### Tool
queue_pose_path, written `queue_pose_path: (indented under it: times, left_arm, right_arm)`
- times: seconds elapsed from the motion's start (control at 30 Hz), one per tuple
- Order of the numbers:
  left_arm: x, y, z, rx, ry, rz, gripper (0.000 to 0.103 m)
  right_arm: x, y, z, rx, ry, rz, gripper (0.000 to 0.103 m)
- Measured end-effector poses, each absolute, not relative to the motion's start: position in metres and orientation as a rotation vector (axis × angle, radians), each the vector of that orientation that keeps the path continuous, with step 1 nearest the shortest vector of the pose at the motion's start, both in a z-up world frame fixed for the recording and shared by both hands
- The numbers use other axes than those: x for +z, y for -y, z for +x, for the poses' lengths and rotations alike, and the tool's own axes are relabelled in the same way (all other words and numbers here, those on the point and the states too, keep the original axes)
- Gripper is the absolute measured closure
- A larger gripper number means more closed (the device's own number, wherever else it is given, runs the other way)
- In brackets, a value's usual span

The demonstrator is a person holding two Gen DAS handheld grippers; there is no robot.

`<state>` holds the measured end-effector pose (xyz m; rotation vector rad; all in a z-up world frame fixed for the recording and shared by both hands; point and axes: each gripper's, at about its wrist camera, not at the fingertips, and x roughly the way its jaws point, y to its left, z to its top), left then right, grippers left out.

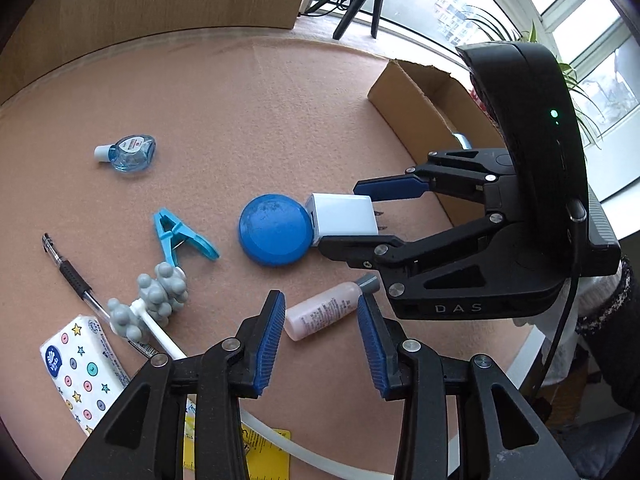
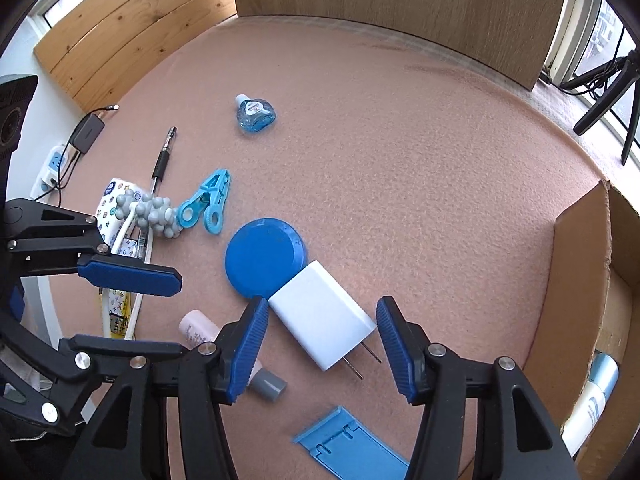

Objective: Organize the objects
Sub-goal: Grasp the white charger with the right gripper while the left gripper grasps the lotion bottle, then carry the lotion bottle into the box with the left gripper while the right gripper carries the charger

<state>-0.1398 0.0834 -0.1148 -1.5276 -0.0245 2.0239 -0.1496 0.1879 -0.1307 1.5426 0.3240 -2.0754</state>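
A white plug adapter (image 2: 322,316) lies on the pink mat, leaning on a round blue lid (image 2: 262,257). My right gripper (image 2: 322,342) is open, its fingers on either side of the adapter's pronged end; the left wrist view shows this gripper (image 1: 352,216) around the adapter (image 1: 344,220). My left gripper (image 1: 322,338) is open, its fingers either side of a small pink bottle (image 1: 324,312) with a grey cap. The blue lid (image 1: 276,230) sits just beyond.
A cardboard box (image 2: 580,304) stands at the right and holds a white-and-blue tube (image 2: 592,404). On the mat lie a blue eye-drop bottle (image 2: 256,114), a pen (image 2: 162,160), a blue clip (image 2: 208,204), a grey massager (image 2: 154,212), a tissue pack (image 1: 82,364) and a blue stand (image 2: 352,444).
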Motion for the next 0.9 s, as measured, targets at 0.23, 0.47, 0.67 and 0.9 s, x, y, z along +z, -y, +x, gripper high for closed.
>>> queue_pose_path:
  times: [0.23, 0.47, 0.67, 0.9]
  left_arm:
    - [-0.122, -0.094, -0.129, 2.016, -0.087, -1.506, 0.057]
    - [-0.128, -0.113, -0.117, 2.019, -0.243, -1.477, 0.054]
    - [-0.133, -0.126, -0.116, 2.021, -0.314, -1.485, 0.073]
    - [-0.133, -0.114, -0.116, 2.056, -0.226, -1.514, 0.081]
  right_arm:
    - [-0.139, -0.199, -0.153, -2.116, -0.245, 1.603, 0.062]
    - [-0.139, -0.217, -0.152, -2.161, -0.127, 1.640, 0.066]
    - [-0.139, -0.227, -0.151, -2.187, -0.060, 1.656, 0.066]
    - [-0.140, -0.235, -0.144, -2.227, -0.027, 1.651, 0.067]
